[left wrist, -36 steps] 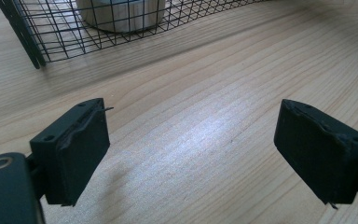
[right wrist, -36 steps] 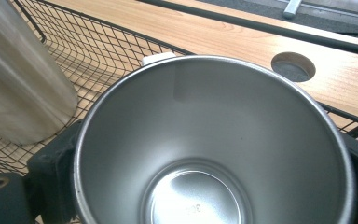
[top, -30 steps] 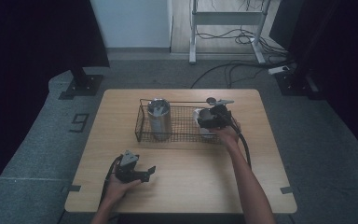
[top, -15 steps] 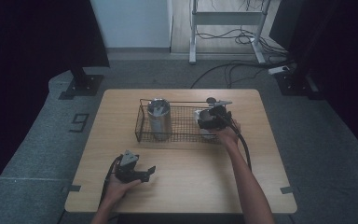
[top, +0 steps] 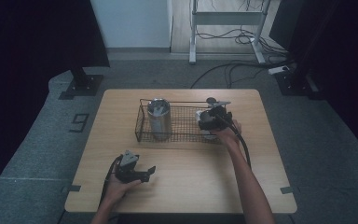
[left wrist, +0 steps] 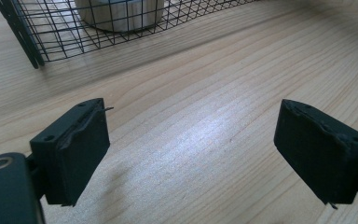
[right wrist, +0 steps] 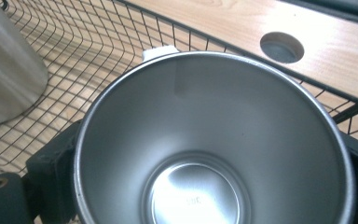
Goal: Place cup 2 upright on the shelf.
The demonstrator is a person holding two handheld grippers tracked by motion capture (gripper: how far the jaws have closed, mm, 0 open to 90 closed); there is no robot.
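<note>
- Between our right gripper's jaws sits the steel cup, clasped across its body from either side; the black pads show at its left and right flanks, so we judge the jaws closed on it.
- Inside those jaws the cup looks thin-walled, rigid and smooth, mouth up and empty. We expect it to be light, stiff enough to take a squeeze, and slippery under rubber pads, so the hold is best kept low on the body rather than at the flared rim.
- Just around the jaws lies the wire basket; the cup stands in its right end, and from the high view the right gripper hangs over that end.
- Beyond the jaws, well apart at the basket's other end, stands a second steel cup, upright.
- A lift should go straight up, we think, to clear the basket's wire wall.
- Our left gripper rests apart on the table, jaws spread with nothing between them, basket ahead of it.
</note>
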